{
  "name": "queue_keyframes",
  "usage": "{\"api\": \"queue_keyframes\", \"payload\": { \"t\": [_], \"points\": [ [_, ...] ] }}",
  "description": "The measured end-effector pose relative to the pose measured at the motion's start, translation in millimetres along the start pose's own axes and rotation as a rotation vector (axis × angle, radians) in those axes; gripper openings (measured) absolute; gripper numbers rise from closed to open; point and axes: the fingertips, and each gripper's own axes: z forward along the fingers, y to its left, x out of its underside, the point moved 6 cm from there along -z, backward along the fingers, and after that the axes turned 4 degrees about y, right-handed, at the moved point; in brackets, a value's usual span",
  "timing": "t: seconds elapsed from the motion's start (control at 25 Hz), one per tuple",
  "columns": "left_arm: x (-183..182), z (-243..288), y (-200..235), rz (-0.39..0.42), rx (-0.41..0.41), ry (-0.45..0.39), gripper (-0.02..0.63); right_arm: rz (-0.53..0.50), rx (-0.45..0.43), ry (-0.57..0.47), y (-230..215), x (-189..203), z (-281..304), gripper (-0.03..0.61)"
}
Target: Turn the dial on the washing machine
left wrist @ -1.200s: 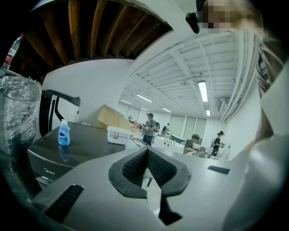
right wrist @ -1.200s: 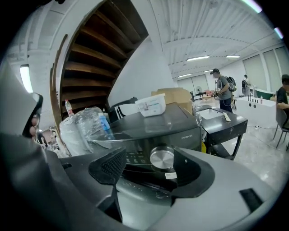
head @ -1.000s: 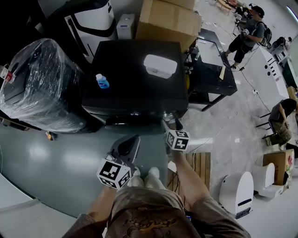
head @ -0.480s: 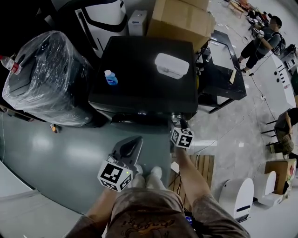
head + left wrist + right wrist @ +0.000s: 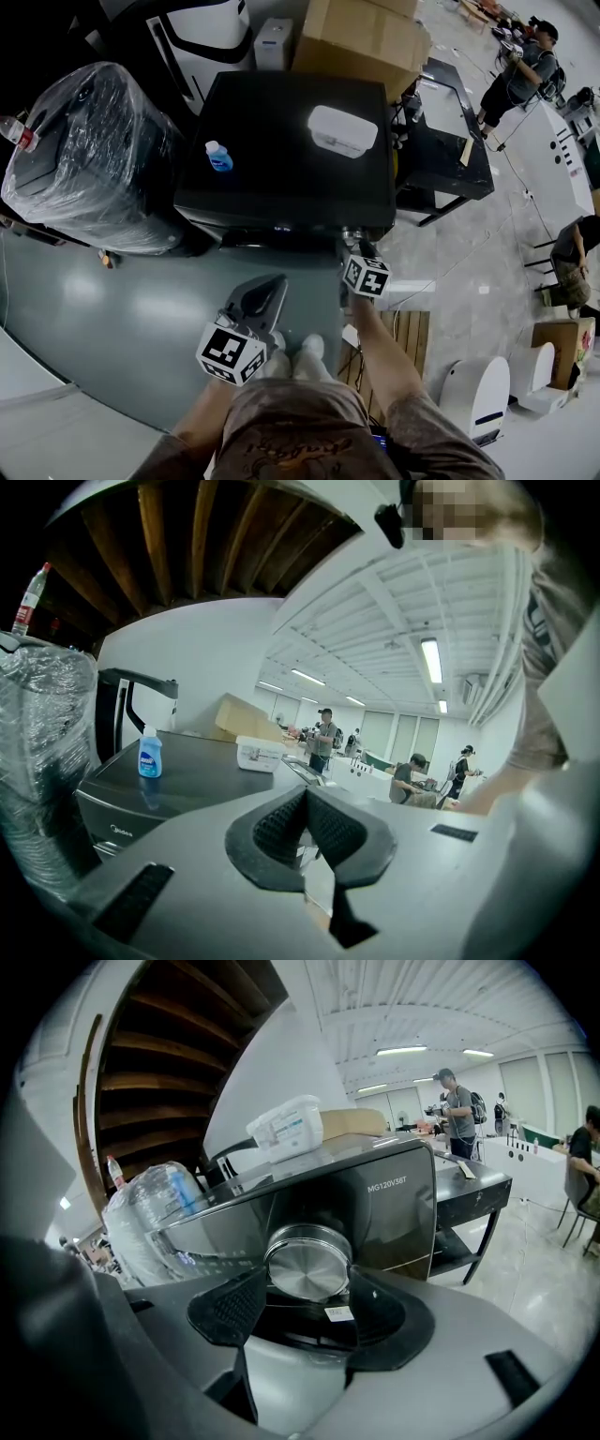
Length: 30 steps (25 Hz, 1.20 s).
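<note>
**Gripper Closes on Washer Dial, Turn Yet to Show**

The round metal dial (image 5: 307,1262) sits at the right end of the dark washing machine's (image 5: 272,122) front control panel, just under the top's front edge. The right gripper (image 5: 306,1286) is on it: its two jaws flank the knob left and right, the pads appearing to touch its rim, pinching it. The reach and the grasp look done; the turn itself is what remains. The plain brushed face carries no readable mark, so any rotation cannot be judged.

The left gripper (image 5: 307,797) hangs low and well clear of the machine, its jaws pressed together on nothing.

On the machine's top stand a small blue bottle (image 5: 218,157) and a white lidded box (image 5: 343,131). A plastic-wrapped appliance (image 5: 89,159) stands beside it on the left, and a cardboard box (image 5: 361,37) behind.

Against a second ago, the right gripper sits tighter in to the front panel. Against half a second ago almost nothing differs, and the left gripper keeps its place.
</note>
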Motion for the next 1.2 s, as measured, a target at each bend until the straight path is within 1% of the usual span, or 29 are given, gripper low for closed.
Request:
{"api": "queue_keyframes", "payload": {
  "t": [0.16,0.4,0.52,0.76,1.0,1.12,1.2],
  "points": [
    [0.5,-0.4,2.2,0.0,-0.005,0.005,-0.008,0.089,-0.039,-0.009,-1.6,1.4,1.9,0.27],
    [0.9,-2.7,1.9,-0.003,-0.01,0.009,-0.008,0.296,-0.156,-0.084,-4.7,0.9,-2.3,0.268],
    [2.1,-1.4,2.0,-0.004,-0.011,0.014,-0.008,0.378,-0.201,-0.107,-7.0,1.7,-1.3,0.268],
    [3.6,0.2,0.6,-0.008,-0.008,0.019,-0.008,0.539,-0.269,-0.152,-8.7,5.4,-0.7,0.268],
    [6.1,-0.1,-0.7,-0.009,-0.01,0.023,-0.008,0.702,-0.328,-0.221,-10.2,10.0,0.4,0.268],
    [8.3,-2.2,-0.7,-0.01,-0.016,0.028,-0.008,0.815,-0.368,-0.259,-11.9,14.6,1.9,0.268],
    [9.5,-3.7,-1.3,-0.009,-0.02,0.031,-0.008,0.869,-0.388,-0.28,-13.2,16.7,2.7,0.268]
  ]
}}
